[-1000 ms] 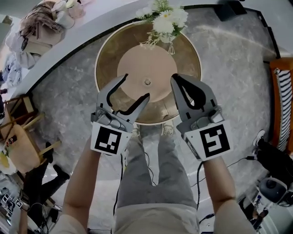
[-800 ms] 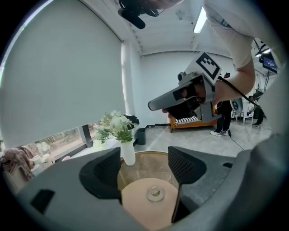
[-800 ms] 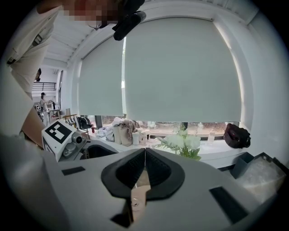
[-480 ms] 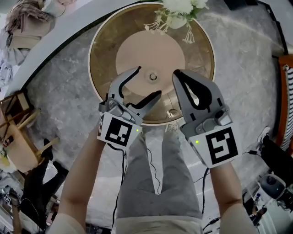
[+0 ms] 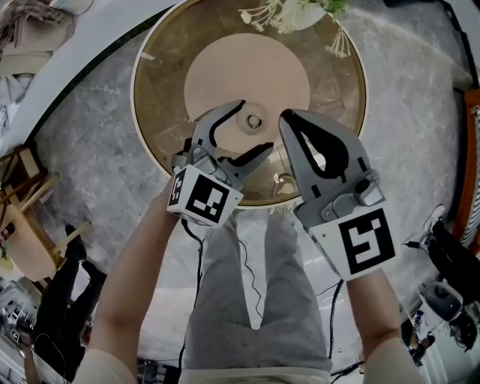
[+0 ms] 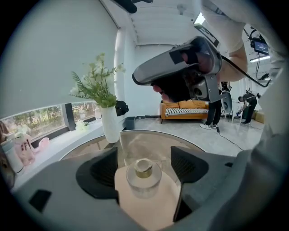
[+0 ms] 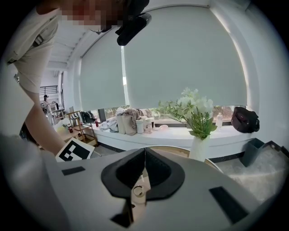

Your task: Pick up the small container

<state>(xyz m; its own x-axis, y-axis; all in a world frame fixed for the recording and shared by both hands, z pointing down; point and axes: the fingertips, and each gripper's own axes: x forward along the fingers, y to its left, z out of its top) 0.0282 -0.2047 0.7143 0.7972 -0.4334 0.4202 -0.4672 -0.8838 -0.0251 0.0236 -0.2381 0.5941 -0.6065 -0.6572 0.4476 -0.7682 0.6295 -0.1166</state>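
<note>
The small container (image 5: 254,120) is a clear glass jar with a gold top, standing on the pale inner disc of the round table (image 5: 161,112). My left gripper (image 5: 256,125) is open, and its jaws have just been opening. In the left gripper view the small container (image 6: 143,173) stands between the two dark pads (image 6: 103,169) and touches neither. My right gripper (image 5: 285,118) is shut and empty, just to the right of the jar. Through the thin slit of its shut jaws, the right gripper view shows the small container (image 7: 137,189).
A white vase of flowers (image 5: 300,11) stands at the table's far edge; the vase (image 6: 109,124) is behind the jar. A small clear object (image 5: 283,180) lies near the table's front rim. A windowsill with clutter (image 7: 131,122), an orange sofa (image 6: 185,110) and people fill the room behind.
Both grippers have dropped toward the table top. The left jaws have spread wider and now flank the jar. The right jaws stay shut.
</note>
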